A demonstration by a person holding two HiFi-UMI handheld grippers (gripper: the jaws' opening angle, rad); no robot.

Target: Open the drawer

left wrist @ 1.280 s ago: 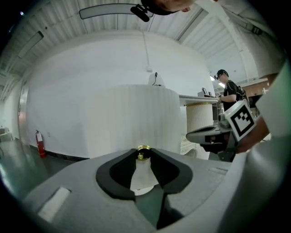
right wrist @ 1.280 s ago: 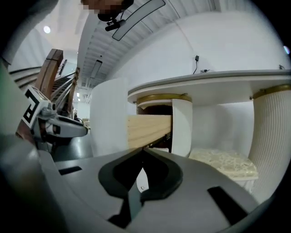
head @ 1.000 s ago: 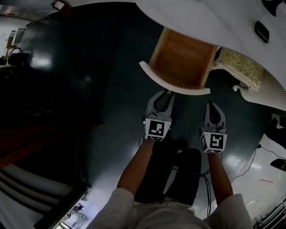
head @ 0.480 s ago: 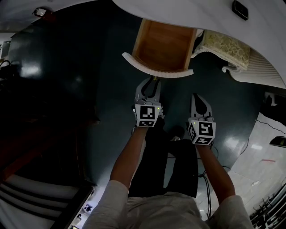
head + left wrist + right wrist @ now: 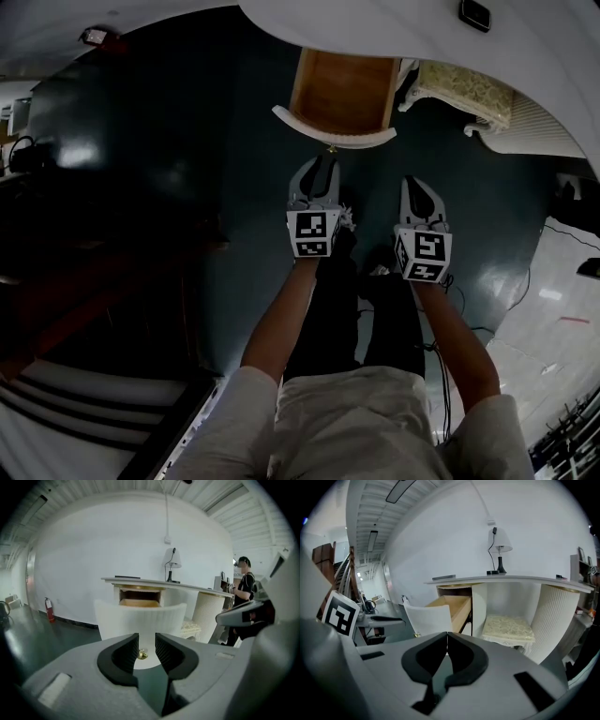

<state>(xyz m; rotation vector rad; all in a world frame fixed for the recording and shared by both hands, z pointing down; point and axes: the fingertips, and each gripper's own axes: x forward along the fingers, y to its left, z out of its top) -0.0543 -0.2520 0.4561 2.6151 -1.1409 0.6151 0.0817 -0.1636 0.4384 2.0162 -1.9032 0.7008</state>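
Observation:
The drawer (image 5: pixel 342 89) stands pulled out of the white desk (image 5: pixel 394 28), with a wooden inside and a curved white front (image 5: pixel 333 138). A small gold knob (image 5: pixel 330 148) sits low on that front. My left gripper (image 5: pixel 325 161) points at the knob from just short of it. In the left gripper view the knob (image 5: pixel 142 655) shows in the gap of the open left gripper (image 5: pixel 146 641), with no pad pressing on it. My right gripper (image 5: pixel 413 183) hangs to the right of the drawer. Its tips meet in the right gripper view (image 5: pixel 447 633), holding nothing.
A cushioned stool (image 5: pixel 464 98) is tucked under the desk right of the drawer. A lamp (image 5: pixel 172 566) stands on the desk top. A person (image 5: pixel 241 592) stands at the far right. Stairs (image 5: pixel 84 403) lie at the lower left. The floor is dark and glossy.
Both grippers have risen and now look larger in the head view. The left tips have drawn slightly back from the knob. The drawer stays pulled out.

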